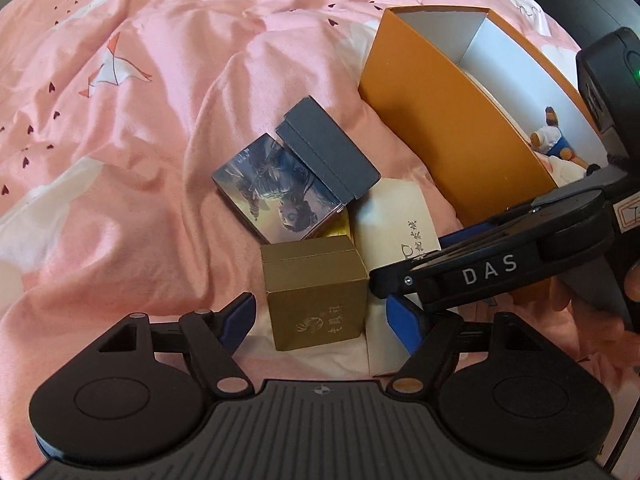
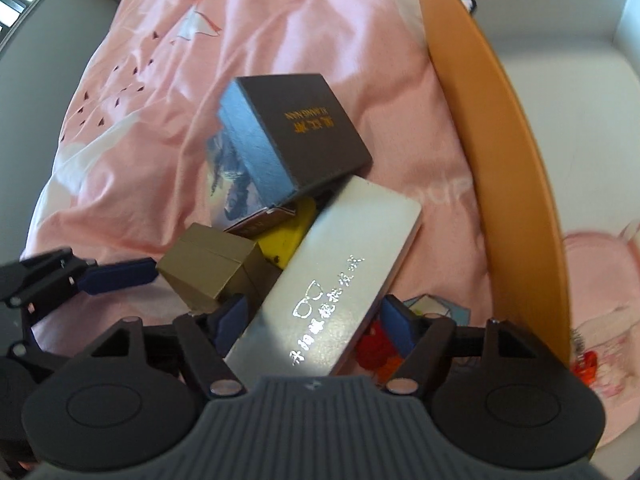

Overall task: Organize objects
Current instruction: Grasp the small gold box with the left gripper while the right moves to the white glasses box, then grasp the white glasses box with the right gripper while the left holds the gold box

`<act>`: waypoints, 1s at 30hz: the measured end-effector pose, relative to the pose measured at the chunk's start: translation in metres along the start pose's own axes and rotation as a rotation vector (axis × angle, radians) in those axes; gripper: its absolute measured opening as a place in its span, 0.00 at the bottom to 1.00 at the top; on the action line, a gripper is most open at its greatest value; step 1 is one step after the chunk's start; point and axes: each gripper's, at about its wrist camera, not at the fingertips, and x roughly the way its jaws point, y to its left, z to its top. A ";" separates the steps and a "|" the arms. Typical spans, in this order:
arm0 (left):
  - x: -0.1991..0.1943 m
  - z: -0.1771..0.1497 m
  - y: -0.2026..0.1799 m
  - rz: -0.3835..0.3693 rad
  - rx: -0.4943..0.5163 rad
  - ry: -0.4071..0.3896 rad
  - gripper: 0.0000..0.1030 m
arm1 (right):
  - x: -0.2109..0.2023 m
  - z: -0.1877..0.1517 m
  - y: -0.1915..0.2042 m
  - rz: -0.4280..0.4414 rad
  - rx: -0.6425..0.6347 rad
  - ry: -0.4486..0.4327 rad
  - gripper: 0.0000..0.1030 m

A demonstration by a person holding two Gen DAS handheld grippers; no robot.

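Observation:
A pile of small boxes lies on the pink bedspread. A gold box [image 1: 316, 296] [image 2: 210, 268] stands between the open fingers of my left gripper [image 1: 322, 320], which do not touch it. Behind it lie a picture box [image 1: 276, 188] and a dark box [image 1: 326, 152] [image 2: 296, 132] on top. My right gripper [image 2: 312, 320] is open around the near end of a long white box [image 2: 332, 280] [image 1: 394, 216], pads apart from its sides. A yellow item [image 2: 286, 236] lies under the pile. An open orange box [image 1: 448, 128] [image 2: 516, 160] stands to the right.
The orange box holds a small plush bear [image 1: 550, 136] and pink fabric [image 2: 600, 280]. The right gripper's body [image 1: 500, 272] crosses the left wrist view beside the gold box. The left gripper's finger [image 2: 116, 276] shows in the right wrist view. Pink bedspread [image 1: 120, 120] spreads left.

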 end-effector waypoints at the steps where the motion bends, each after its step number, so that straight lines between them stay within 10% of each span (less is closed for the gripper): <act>1: 0.002 0.001 0.000 -0.002 -0.005 0.002 0.85 | 0.001 0.001 -0.001 -0.001 0.007 0.001 0.73; 23: 0.018 0.001 0.004 0.064 -0.120 0.033 0.66 | 0.002 -0.004 -0.011 0.002 -0.009 0.012 0.66; 30: -0.010 -0.002 -0.002 0.078 -0.097 0.021 0.66 | -0.025 -0.001 -0.017 -0.005 -0.017 -0.042 0.14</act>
